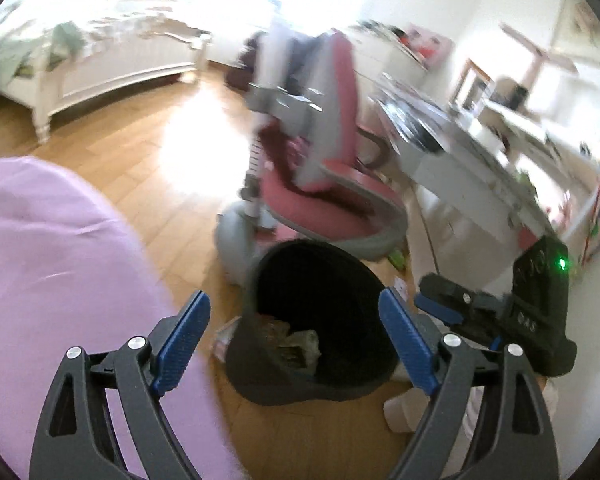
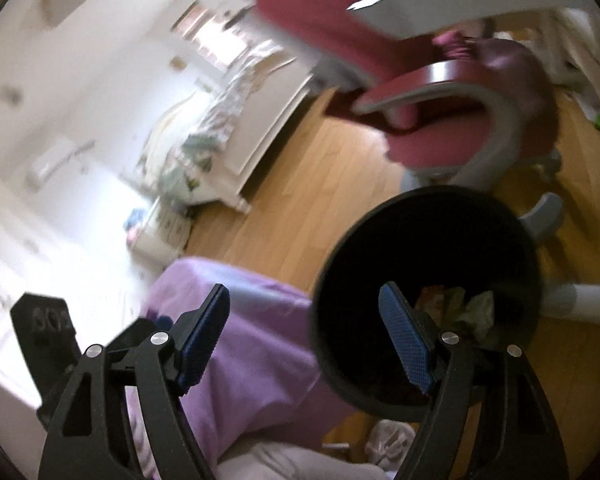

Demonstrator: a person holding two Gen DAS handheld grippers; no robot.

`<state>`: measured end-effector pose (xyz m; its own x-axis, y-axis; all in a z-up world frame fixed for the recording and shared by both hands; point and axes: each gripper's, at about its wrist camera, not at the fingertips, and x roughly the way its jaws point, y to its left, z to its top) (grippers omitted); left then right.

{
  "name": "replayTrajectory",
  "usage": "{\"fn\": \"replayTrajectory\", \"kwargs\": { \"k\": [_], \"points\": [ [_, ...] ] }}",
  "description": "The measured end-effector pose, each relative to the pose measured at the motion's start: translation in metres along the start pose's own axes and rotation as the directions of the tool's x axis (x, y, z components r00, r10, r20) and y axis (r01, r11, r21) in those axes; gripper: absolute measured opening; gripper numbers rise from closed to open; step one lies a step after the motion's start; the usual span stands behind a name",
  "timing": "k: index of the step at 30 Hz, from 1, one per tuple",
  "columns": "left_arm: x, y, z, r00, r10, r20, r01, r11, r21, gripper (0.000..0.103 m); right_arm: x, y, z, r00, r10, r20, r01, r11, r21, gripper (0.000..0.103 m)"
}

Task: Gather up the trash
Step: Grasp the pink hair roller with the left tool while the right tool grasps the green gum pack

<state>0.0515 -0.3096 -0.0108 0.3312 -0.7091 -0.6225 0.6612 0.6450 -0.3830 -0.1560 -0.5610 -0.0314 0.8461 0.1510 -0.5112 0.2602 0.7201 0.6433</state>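
A black round trash bin [image 1: 312, 312] stands on the wooden floor, with crumpled wrappers [image 1: 292, 344] at its bottom. My left gripper [image 1: 296, 340] is open and empty above the bin's mouth. The right gripper [image 1: 440, 304] shows at the right of the left wrist view, beside the bin rim. In the right wrist view the bin [image 2: 424, 300] is tilted in frame, with trash [image 2: 468, 308] inside. My right gripper [image 2: 306, 332] is open and empty over the bin's near rim. A white crumpled bag [image 2: 388, 440] lies on the floor below the bin.
A purple cloth [image 1: 60, 280] fills the left side, also in the right wrist view [image 2: 236, 344]. A pink swivel chair [image 1: 332, 184] stands just behind the bin. A white desk [image 1: 480, 168] is at right, a white bed [image 1: 100, 64] far left. A white object [image 1: 400, 408] lies by the bin.
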Motion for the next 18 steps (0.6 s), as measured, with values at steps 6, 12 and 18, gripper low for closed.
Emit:
{"fn": "replayTrajectory", "kwargs": {
  "k": [6,12,18],
  "points": [
    [-0.075,0.103,-0.004,0.985,0.135,0.104,-0.119,0.981,-0.151,0.086,0.042,0.081,-0.023,0.990,0.043,-0.133,-0.065,0.985,-0.159,0.077],
    [-0.130,0.204,-0.008,0.942,0.310,0.130,-0.267,0.925,-0.272,0.085,0.106,0.193,-0.062,0.943,0.067,-0.326,-0.198,0.900,-0.389,0.092],
    [-0.144,0.279,-0.002,0.941,0.326,0.093,-0.284,0.907,-0.311,0.059,0.178,0.304,-0.104,0.910,0.023,-0.414,-0.309,0.702,-0.641,0.098]
  ]
}}
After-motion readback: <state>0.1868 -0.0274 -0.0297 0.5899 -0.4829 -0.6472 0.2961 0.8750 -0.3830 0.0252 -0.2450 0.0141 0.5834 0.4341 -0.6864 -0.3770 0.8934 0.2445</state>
